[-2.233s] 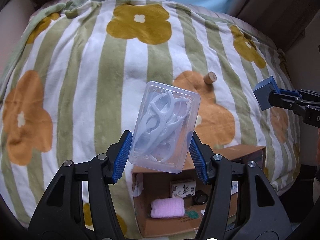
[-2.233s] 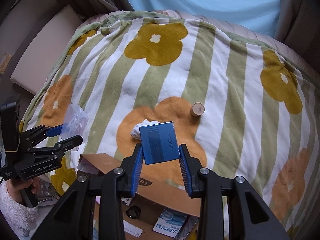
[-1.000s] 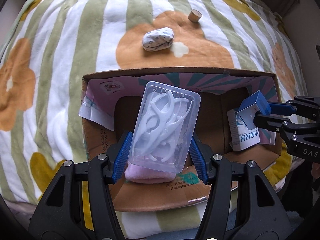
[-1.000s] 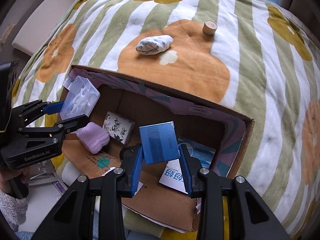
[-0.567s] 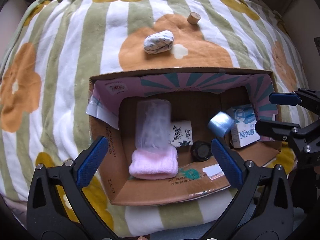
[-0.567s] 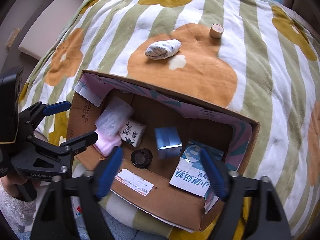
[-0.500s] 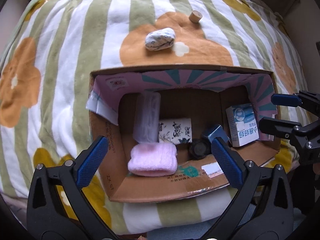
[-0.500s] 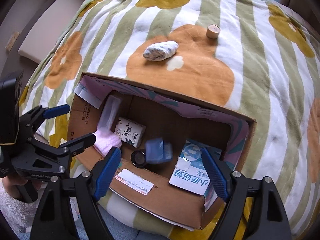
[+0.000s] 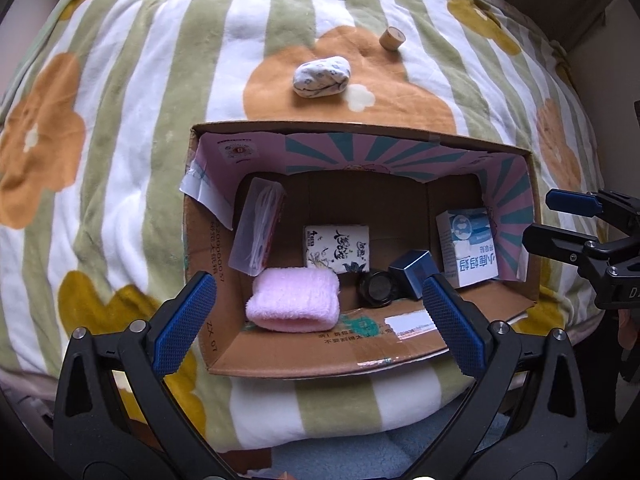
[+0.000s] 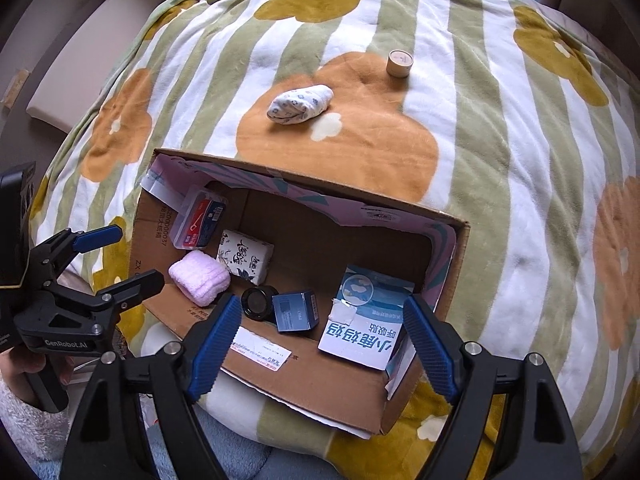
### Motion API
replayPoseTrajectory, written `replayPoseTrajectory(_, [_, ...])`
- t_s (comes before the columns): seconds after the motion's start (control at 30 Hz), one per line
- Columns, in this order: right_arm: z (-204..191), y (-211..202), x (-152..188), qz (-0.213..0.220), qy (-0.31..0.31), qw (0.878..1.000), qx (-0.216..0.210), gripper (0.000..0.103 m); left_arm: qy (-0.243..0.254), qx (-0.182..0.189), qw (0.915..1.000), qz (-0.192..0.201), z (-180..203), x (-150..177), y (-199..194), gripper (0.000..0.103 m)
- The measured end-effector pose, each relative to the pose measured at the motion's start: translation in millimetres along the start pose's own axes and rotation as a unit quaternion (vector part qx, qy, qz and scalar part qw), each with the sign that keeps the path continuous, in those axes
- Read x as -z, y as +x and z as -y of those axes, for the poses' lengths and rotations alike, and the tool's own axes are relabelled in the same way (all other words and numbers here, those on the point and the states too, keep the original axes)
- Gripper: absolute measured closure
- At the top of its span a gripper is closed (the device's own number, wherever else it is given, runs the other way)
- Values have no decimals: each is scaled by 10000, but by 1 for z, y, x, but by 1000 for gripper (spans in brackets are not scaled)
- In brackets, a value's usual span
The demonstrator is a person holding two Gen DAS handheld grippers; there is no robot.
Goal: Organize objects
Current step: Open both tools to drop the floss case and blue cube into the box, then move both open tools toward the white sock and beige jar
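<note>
Both grippers' fingers wide, empty: left gripper (image 9: 320, 312), right gripper (image 10: 322, 344). Cardboard box (image 9: 320, 354) on plush blanket (image 9: 120, 160); fluffy pink towel (image 9: 294, 300) at 7 o'clock.

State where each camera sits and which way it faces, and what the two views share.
Left wrist: on the left hand-held gripper, facing steeply down into the cardboard box; own open fingers show, the right hand-held gripper at the right edge.
Right wrist: on the right hand-held gripper, facing down into the box from its other side; own open fingers, the left one and a fuzzy sleeve show.
Shared: box, pink towel, rolled sock.
</note>
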State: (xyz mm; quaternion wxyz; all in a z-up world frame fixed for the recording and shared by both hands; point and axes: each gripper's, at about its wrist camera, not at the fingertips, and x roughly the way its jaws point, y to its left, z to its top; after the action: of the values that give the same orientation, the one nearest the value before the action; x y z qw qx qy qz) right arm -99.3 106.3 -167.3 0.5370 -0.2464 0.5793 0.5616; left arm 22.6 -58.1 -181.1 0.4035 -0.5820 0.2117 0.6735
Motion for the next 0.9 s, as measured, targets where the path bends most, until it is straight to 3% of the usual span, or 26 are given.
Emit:
replayPoseTrajectory(0.43, [2,-25,-4,322,318,9990,-16,23,117,-102,9999,46,8,-14,-29,0])
replayPoseTrajectory(0.9, [29,-65,-26,869,702,9937,-25,23,470,-164,9988,-6,26,-59,-36,0])
